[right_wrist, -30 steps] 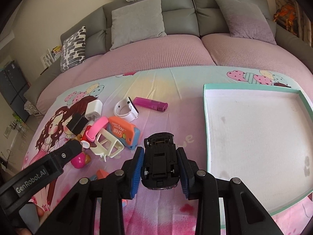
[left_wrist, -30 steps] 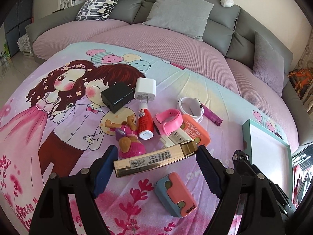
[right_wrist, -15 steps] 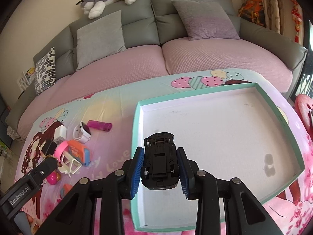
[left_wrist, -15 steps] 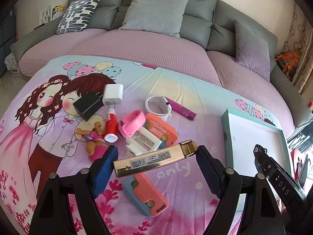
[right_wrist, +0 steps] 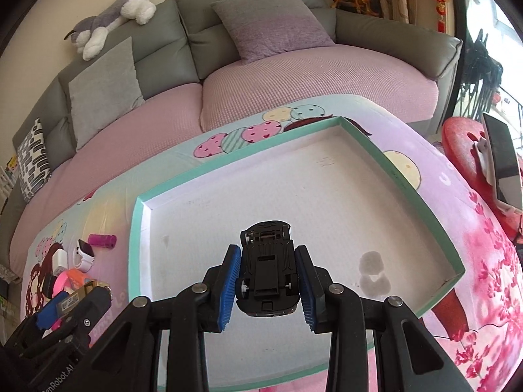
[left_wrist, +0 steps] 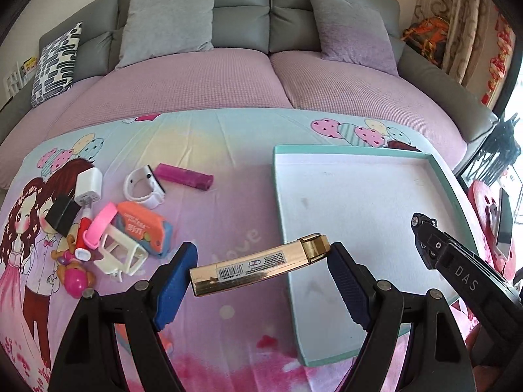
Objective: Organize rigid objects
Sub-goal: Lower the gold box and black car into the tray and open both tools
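The right gripper [right_wrist: 267,285] clamps a black toy car [right_wrist: 266,271] above the empty tray [right_wrist: 137,228]; the left gripper [left_wrist: 261,272] pinches a gold case [left_wrist: 258,265], seemingly at the tray's edge. Loose items [left_wrist: 140,225] await sorting.

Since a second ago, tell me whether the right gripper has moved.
Yes. The right gripper, shut on the black toy car, has swung rightward from the cloth beside the teal tray to over the tray's white floor.
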`<move>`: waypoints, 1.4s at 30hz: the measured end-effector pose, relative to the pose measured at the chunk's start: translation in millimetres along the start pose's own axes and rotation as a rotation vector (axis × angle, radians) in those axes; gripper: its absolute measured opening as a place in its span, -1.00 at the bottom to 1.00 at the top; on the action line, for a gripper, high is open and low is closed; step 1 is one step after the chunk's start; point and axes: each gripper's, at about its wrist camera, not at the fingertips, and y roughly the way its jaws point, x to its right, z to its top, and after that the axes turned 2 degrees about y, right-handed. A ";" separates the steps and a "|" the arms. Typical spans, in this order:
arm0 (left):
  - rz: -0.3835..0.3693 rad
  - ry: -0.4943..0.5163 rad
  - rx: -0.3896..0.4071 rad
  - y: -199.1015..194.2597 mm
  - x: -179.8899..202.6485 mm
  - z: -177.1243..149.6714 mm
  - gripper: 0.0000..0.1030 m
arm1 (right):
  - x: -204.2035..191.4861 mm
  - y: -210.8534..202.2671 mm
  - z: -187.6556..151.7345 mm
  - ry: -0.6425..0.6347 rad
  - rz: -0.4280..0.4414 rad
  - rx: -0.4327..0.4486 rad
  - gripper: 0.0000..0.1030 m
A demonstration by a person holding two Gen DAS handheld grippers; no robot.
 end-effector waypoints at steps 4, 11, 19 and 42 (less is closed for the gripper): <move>-0.015 0.036 0.001 6.8 24.7 8.9 0.61 | 22.0 1.4 2.0 0.038 -0.078 0.004 -0.30; -0.074 0.055 0.009 23.6 58.2 19.4 0.61 | 52.8 9.0 5.2 0.116 -0.145 -0.012 -0.30; -0.112 0.096 -0.004 38.2 77.8 8.9 0.61 | 63.6 15.6 4.0 0.140 -0.158 -0.042 -0.30; -0.103 0.081 -0.041 47.8 71.2 5.7 0.64 | 60.3 18.6 3.4 0.128 -0.143 -0.067 0.37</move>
